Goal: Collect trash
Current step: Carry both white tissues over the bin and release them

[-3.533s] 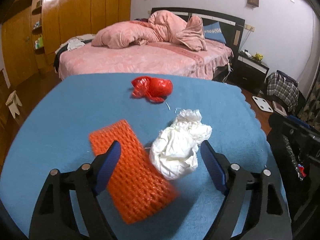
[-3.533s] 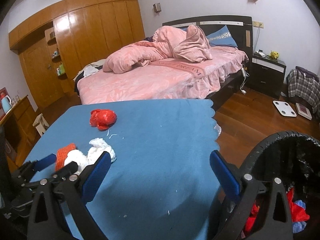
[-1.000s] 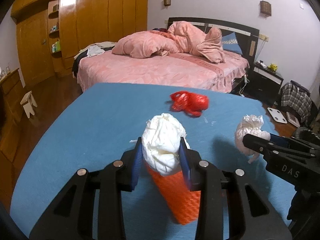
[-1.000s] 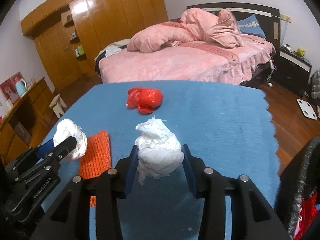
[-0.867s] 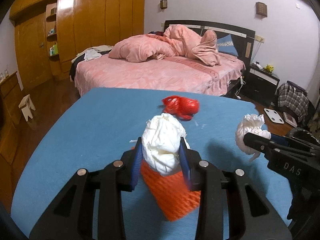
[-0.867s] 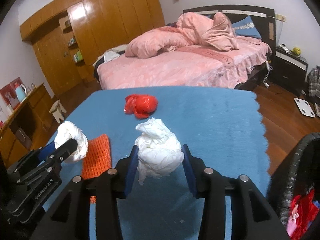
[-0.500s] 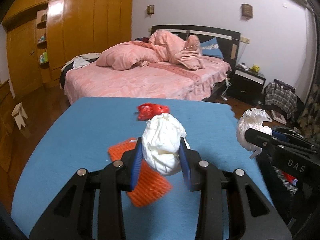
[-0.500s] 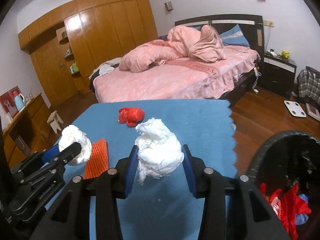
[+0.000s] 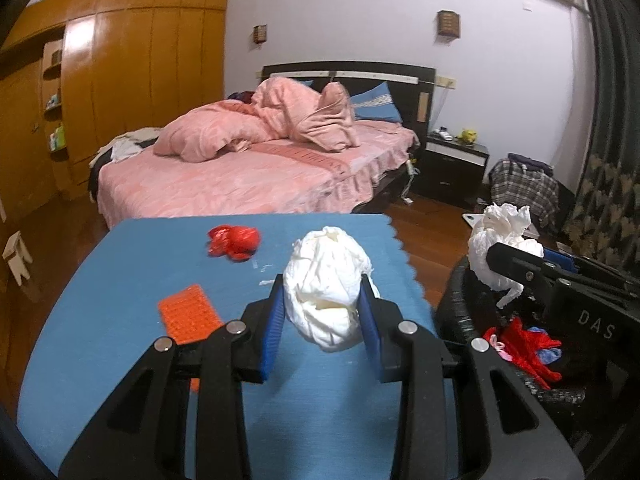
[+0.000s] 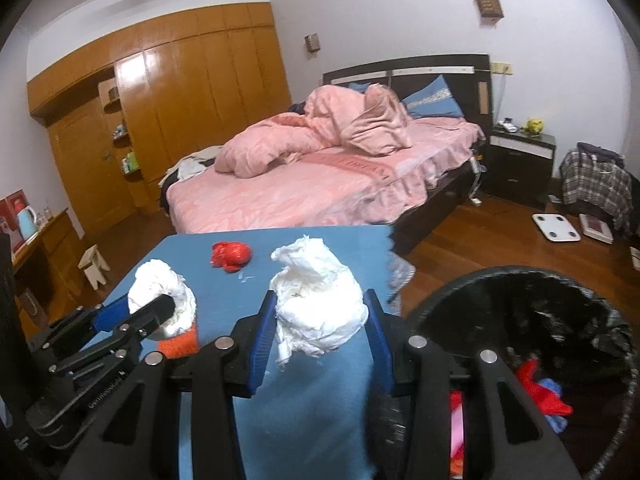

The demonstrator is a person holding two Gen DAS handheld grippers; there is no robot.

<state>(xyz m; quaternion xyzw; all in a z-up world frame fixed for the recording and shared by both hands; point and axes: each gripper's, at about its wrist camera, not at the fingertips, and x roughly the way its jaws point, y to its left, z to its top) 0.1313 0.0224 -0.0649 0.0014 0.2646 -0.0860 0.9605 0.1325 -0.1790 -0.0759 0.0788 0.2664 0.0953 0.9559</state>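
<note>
Left claw (image 9: 322, 312): clamped on white wad (image 9: 326, 288). Right claw (image 10: 318, 330): clamped on tissue wad (image 10: 318, 312). Surface (image 9: 120, 280): red bag (image 9: 234, 241) near far edge, orange mesh (image 9: 188, 314). Bin (image 10: 520, 320) beside right edge.

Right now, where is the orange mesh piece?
The orange mesh piece lies flat on the blue table, left of the left tool in the left wrist view, nearer the camera than the red plastic bag.

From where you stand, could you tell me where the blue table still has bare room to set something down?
The blue table is bare along its left side and near edge, below the orange mesh pad. It is crowded between the pad, the red bag and the scalloped right edge, where both tongs carry tissue wads.
</note>
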